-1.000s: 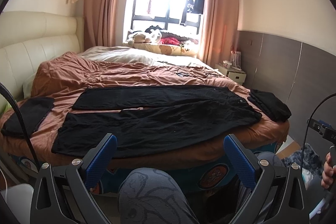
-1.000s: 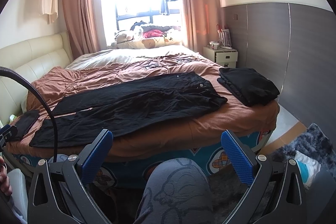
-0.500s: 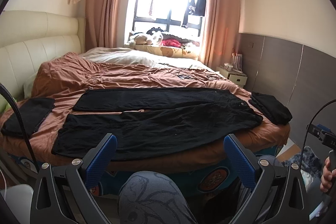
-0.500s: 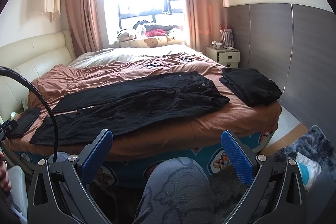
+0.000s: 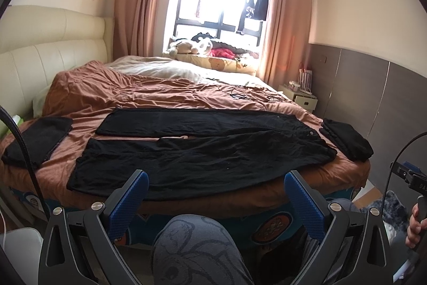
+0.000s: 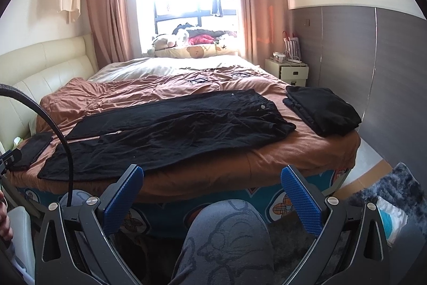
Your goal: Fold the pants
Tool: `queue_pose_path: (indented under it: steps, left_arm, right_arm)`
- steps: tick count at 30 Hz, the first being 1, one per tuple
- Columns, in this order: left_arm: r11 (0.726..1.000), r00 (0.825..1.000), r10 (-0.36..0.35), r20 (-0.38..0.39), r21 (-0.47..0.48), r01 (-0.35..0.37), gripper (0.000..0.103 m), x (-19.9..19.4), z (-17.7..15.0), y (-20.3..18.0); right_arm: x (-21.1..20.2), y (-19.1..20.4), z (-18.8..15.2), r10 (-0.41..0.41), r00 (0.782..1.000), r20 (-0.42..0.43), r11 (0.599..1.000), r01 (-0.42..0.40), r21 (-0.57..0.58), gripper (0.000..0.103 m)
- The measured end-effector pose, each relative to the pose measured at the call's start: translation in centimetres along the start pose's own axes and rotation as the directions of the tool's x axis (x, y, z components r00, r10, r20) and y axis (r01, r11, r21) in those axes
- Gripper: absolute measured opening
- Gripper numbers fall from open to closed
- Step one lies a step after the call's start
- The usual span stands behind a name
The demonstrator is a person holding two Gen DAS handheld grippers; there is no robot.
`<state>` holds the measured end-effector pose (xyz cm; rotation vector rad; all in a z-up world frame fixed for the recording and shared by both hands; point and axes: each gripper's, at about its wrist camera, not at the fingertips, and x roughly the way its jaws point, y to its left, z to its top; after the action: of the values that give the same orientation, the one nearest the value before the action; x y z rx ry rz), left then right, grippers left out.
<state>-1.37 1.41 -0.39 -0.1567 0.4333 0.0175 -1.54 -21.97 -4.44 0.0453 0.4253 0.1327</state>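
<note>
Black pants [image 5: 197, 154] lie spread flat across the near end of the bed, legs to the left, waist with a metal button to the right; they also show in the right wrist view [image 6: 170, 132]. My left gripper [image 5: 216, 183] is open and empty, held off the bed's near edge, in front of the near pant leg. My right gripper [image 6: 212, 178] is open and empty, also short of the bed edge. Neither touches the pants.
A folded black garment [image 5: 347, 140] lies at the bed's right corner, seen too in the right wrist view [image 6: 323, 108]. Another dark cloth [image 5: 37, 138] lies at the left. The brown bedspread [image 5: 120, 95] covers the bed. A knee [image 5: 197, 250] is below the grippers. A nightstand [image 6: 288, 70] stands far right.
Both grippers have risen slightly and edged toward the bed; the pants appear a little lower and larger in view. Both stay open and empty.
</note>
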Motion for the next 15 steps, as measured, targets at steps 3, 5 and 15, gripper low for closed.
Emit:
queue_pose_path:
  steps: [3,5,15]
  left_arm:
    - [1.000,1.000,0.000,0.001,0.000,0.000,0.103,0.02,0.00,0.04]
    - [1.000,1.000,0.002,0.000,0.002,-0.002,0.103,0.11,0.00,0.03]
    - [1.000,1.000,0.005,-0.006,-0.011,-0.005,0.103,0.52,-0.04,0.60]
  right_arm:
    - [0.04,0.17,0.02,-0.003,1.000,0.000,1.000,0.003,0.002,0.103]
    - [0.14,0.25,0.02,-0.009,1.000,-0.001,1.000,0.009,0.007,0.103]
    - [0.30,0.30,0.09,-0.002,1.000,-0.012,1.000,0.002,0.021,0.103]
